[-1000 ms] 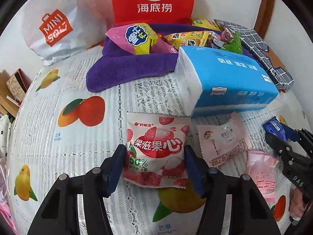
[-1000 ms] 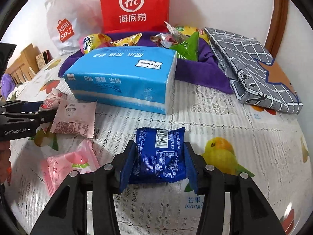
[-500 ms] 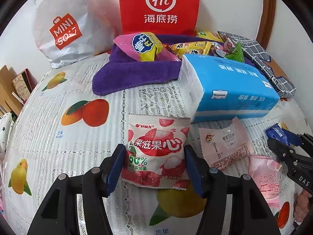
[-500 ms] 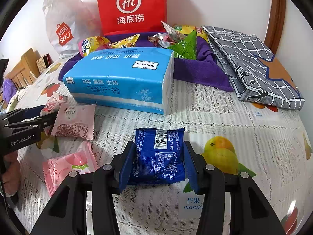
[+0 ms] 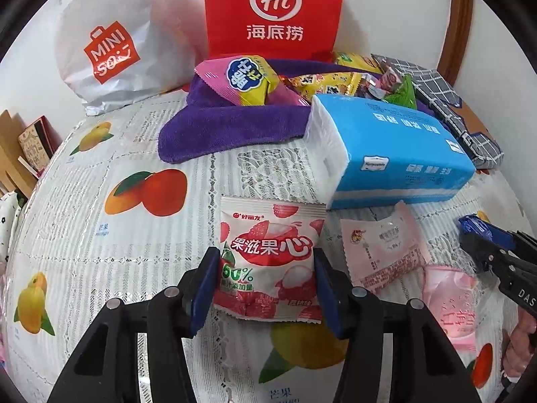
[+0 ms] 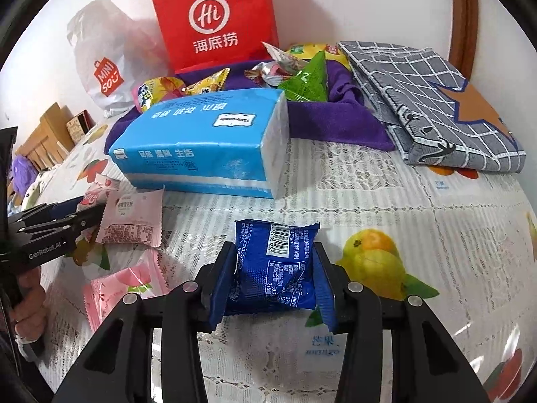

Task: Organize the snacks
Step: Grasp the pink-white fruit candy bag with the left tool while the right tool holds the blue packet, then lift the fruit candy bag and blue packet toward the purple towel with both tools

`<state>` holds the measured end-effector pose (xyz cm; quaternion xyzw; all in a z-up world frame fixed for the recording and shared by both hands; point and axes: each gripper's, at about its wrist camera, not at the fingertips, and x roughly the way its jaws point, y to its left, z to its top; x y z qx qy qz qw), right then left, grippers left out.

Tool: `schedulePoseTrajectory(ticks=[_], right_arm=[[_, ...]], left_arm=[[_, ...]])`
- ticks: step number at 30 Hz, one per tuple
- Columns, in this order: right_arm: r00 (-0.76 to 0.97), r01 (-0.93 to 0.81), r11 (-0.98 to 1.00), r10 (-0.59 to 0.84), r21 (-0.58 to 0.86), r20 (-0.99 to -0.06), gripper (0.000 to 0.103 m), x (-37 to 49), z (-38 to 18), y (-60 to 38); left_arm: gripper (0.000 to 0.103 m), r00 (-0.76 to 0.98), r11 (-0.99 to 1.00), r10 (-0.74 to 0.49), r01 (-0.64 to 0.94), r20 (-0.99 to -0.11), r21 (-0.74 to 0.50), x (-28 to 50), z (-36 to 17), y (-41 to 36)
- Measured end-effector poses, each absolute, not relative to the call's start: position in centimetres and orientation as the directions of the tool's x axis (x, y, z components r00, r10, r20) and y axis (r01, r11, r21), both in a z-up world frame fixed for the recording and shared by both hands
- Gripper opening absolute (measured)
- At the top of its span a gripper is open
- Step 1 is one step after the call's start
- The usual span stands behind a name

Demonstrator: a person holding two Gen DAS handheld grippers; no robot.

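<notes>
Both grippers' jaws have narrowed since the earlier frame and are closing now, each round its own packet; the right wrist view has also tilted.

Left gripper (image 5: 265,288): blue pads pinching the sides of the white-and-red lychee gummy pouch (image 5: 268,262). Pouch lies flat on the worktop directly ahead between the fingers, long axis running away from the gripper, its far half projecting past the fingertips.

Right gripper (image 6: 273,282): pads pressed against the flanks of the crinkled dark-blue foil snack packet (image 6: 273,265), barcode face up, long axis likewise along the fingers. Each hand is nearest its own packet; a lift looks due next.

Loose items between the two: pale pink sealed sachet (image 5: 382,248) and pink peach-print sachet (image 6: 124,285), both flat and ungripped.

Surface: white lace-pattern tablecloth with printed mangoes (image 5: 147,228). Behind: blue soft tissue pack (image 6: 204,144), purple towel (image 5: 228,127) heaped with assorted snack bags, grey checked folded cloth (image 6: 433,107).

Room: red paper carrier bag (image 5: 272,10) and white plastic shopping bag (image 5: 114,47) against a white wall.
</notes>
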<state>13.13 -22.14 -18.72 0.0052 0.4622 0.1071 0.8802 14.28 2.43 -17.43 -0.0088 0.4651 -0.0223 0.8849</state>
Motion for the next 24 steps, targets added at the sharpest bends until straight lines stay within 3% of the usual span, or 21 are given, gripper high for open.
schedulePoseTrajectory(ticks=[5,24], right_arm=[[0.556,-0.168,0.980,0.187,0.110,-0.810,0.044,12.5,-17.5,-22.4],[0.675,-0.146,0.985,0.170,0.096,-0.718,0.044,13.7,-5.1,-22.0]], left_arm=[[0.049,0.547,0.993,-0.112,0.036,-0.830,-0.110,13.8,-16.3,3.0],[0.049,0.592,0.986,-0.152,0.040,-0.791,-0.160,14.8,-6.3,2.8]])
